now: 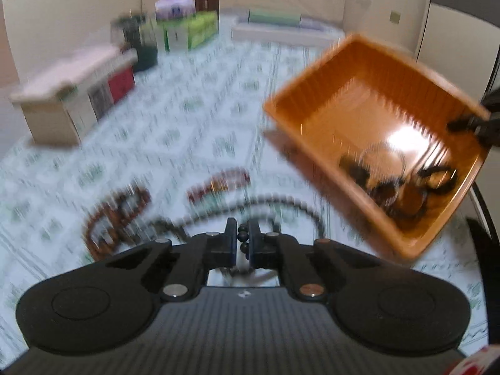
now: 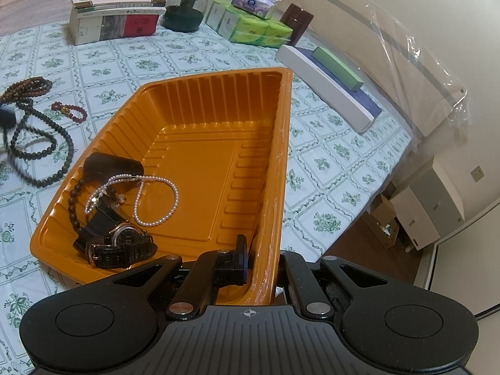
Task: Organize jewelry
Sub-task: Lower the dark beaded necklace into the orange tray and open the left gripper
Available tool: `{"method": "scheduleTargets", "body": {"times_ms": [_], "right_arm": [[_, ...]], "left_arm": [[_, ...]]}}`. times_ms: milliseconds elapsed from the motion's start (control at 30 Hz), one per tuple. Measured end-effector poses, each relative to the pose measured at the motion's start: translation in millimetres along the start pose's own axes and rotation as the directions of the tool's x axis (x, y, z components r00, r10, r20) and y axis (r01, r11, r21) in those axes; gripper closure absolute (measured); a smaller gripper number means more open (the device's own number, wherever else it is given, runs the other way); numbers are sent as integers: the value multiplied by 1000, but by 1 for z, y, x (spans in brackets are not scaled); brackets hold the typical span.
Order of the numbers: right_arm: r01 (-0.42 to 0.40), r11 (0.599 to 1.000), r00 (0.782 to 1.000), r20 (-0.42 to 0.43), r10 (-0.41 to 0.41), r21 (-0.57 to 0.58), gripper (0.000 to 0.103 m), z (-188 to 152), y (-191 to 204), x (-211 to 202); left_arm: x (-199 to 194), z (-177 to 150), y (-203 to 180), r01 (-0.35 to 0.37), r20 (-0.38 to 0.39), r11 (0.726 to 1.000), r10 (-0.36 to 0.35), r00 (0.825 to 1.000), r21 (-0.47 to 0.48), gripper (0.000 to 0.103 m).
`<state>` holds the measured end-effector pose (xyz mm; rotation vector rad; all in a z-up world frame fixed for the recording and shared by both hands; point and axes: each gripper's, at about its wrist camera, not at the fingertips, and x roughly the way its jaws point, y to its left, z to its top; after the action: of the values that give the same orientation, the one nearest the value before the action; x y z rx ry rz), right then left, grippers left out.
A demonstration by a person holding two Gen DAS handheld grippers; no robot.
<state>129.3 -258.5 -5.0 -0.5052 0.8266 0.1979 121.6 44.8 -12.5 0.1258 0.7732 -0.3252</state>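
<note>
My right gripper [image 2: 261,256] is shut on the near rim of an orange plastic tray [image 2: 200,143] and holds it tilted above the bed. In the tray lie a watch [image 2: 125,243], a pearl necklace [image 2: 156,200], a dark bead bracelet [image 2: 75,200] and a black case [image 2: 112,164]. My left gripper [image 1: 242,239] is shut on a long dark bead necklace [image 1: 281,203], which also shows in the right wrist view [image 2: 40,143]. A brown bead bracelet [image 1: 115,215] and a red bead bracelet [image 1: 218,184] lie on the bedspread. The left wrist view is blurred.
A stack of books [image 2: 115,15], a dark glass jar [image 2: 186,4], green tissue packs [image 2: 250,28], a brown box [image 2: 297,20] and flat boxes [image 2: 331,84] stand along the back of the patterned bedspread [image 2: 187,59]. The bed edge drops off at right.
</note>
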Motion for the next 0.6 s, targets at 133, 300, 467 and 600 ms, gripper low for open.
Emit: {"method": "scheduleTargets", "body": {"times_ms": [133, 300, 467, 600], "right_arm": [[0, 1000, 1000, 3, 0, 0, 99, -1, 0, 0], [0, 1000, 1000, 0, 0, -1, 99, 1, 1, -1], [1, 1000, 1000, 2, -1, -2, 99, 0, 1, -1], [2, 1000, 1000, 6, -2, -5, 99, 1, 0, -2]], "left_arm": [[-47, 38, 6, 0, 128, 999, -5, 992, 41, 97], [-110, 84, 10, -46, 288, 993, 14, 958, 105, 97], [-158, 124, 16, -104, 399, 987, 46, 916, 125, 97], [-188, 150, 21, -135, 458, 982, 61, 887, 129, 97]]}}
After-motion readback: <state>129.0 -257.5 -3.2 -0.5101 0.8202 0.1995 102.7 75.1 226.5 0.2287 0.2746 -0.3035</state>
